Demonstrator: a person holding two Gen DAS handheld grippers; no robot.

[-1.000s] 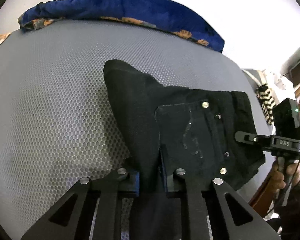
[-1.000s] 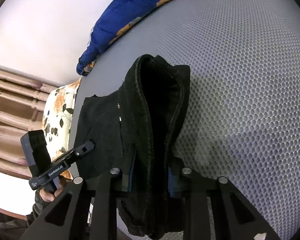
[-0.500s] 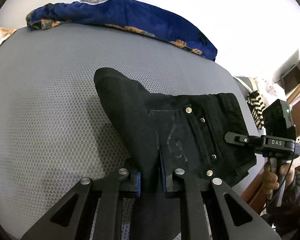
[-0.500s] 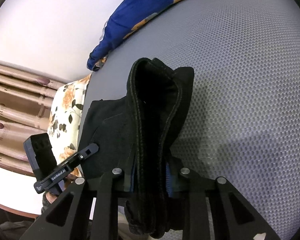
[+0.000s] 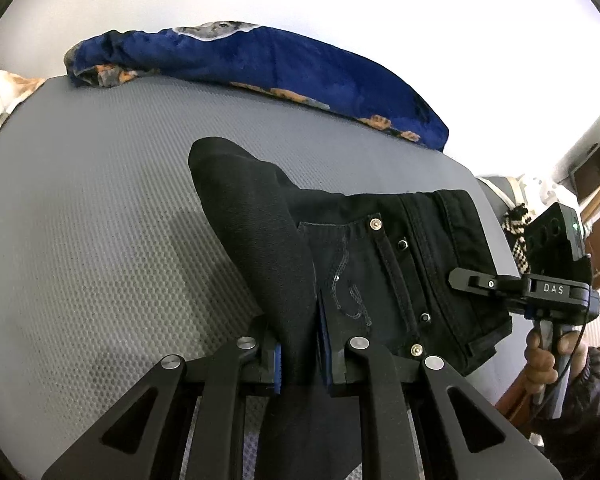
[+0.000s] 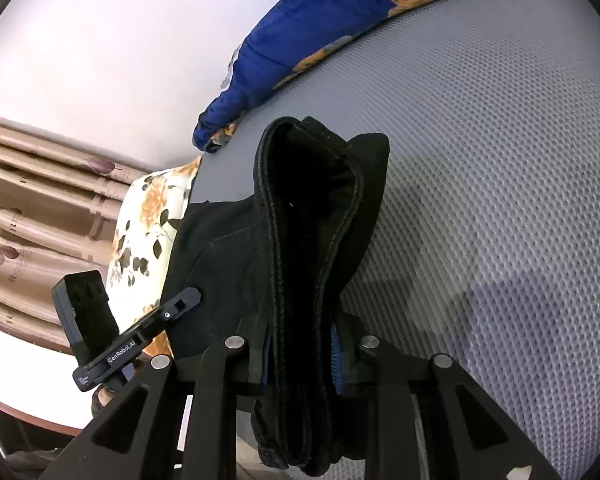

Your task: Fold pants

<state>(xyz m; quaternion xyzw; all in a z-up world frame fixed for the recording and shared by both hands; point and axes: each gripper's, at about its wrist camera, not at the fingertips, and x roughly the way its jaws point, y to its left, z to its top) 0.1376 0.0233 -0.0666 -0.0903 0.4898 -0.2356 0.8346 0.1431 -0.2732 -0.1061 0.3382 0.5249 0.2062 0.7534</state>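
two claws clamp black pants [image 5: 364, 264] above grey mesh surface [image 5: 100, 216].

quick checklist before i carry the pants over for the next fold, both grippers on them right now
1. Left gripper clamped on the black pants: ok.
2. Right gripper clamped on a thick bunch of layers: ok.
3. Pocket side lying flat between the grippers: ok.
4. Grey mat bare ahead of the pants: ok.
5. Blue blanket clear of the pants: ok, it lies at the far edge.
6. Legs hanging below the grippers, free or caught: cannot tell.
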